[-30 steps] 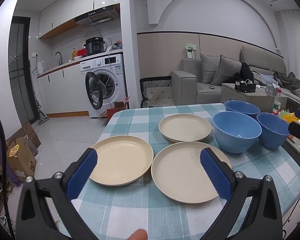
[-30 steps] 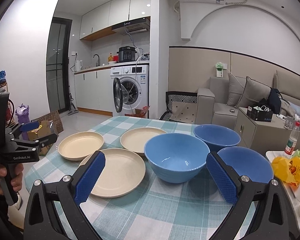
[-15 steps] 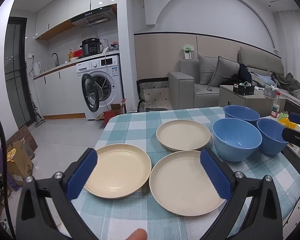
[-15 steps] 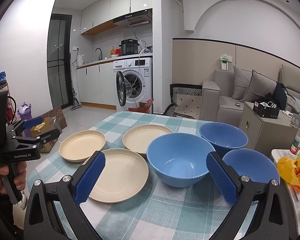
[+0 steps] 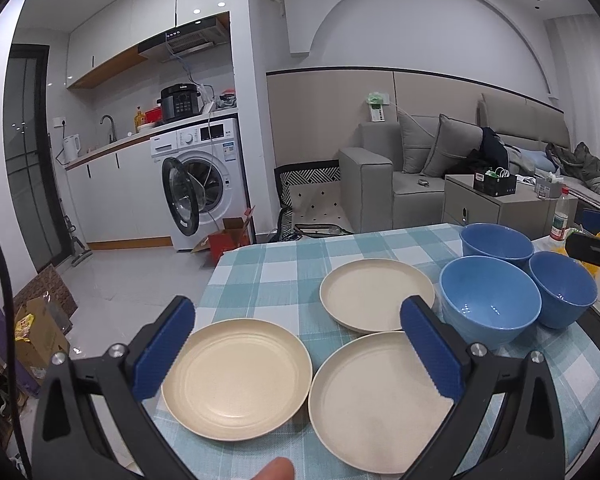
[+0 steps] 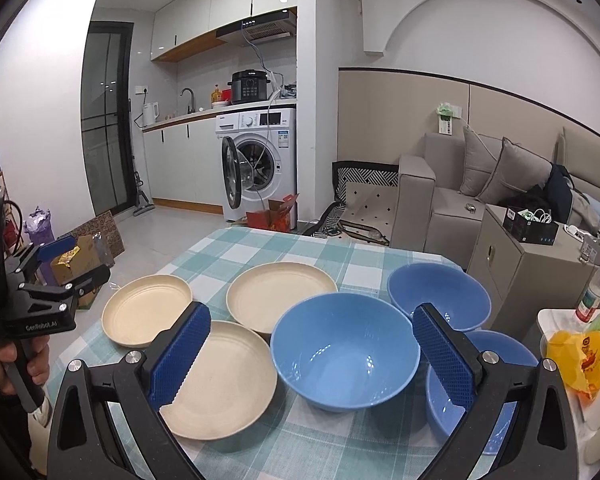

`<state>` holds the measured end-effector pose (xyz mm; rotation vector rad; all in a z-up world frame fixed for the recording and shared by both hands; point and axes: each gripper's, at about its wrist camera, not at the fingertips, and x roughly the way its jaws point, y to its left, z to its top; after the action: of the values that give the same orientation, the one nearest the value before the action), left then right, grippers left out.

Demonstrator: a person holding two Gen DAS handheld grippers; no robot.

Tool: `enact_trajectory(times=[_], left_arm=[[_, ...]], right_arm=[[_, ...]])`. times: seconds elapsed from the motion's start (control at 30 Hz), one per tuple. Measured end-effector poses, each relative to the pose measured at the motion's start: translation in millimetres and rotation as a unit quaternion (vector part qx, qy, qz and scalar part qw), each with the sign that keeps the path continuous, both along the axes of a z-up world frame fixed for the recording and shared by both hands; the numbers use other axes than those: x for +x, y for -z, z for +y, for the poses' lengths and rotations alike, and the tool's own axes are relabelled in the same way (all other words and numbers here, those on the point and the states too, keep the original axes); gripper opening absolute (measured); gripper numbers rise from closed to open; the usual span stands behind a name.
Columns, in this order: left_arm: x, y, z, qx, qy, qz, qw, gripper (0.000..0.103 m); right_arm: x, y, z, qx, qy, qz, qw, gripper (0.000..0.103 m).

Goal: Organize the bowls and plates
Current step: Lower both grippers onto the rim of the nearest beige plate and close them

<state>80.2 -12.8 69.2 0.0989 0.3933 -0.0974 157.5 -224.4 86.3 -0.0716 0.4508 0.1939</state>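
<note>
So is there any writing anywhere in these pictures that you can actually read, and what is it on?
"GenRobot.AI": white letters on the side of the left gripper, seen from the right wrist camera.
Washing machine: panel markings and stickers are too small to read.
Black cooker: a small brand mark, too blurred to read.
Bottle label: unreadable.
Black box on the cabinet: unreadable.
The plates and bowls show no writing.

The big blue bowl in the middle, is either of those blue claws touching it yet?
Apart. In the right wrist view, the big blue bowl sits on the table between the open right gripper pads, unlifted; the left gripper hovers over the plates.
</note>
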Motion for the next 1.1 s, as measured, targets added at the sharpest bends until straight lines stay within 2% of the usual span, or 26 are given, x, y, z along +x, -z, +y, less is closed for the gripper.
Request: enact_trajectory(times=[0.27,0.87,1.1], left_arm=[[30.8,-9.1,-0.2,0.0,0.006,0.007,1.0,0.103],[94.9,-28.8,12.6,-0.022,0.007,0.034,0.9992,0.103],[124.6,-26.0,9.6,-0.019,0.005,0.048,0.9987,0.103]], right_arm=[[35.4,-15.4,-0.8,0.011,-0.003,0.017,1.0,0.103],[107.0,-65.6,-1.4,-0.032,0.014,0.04,0.999,0.103],[148.7,-66.4,-1.0,-0.03,0.018,0.07,0.997,0.103]])
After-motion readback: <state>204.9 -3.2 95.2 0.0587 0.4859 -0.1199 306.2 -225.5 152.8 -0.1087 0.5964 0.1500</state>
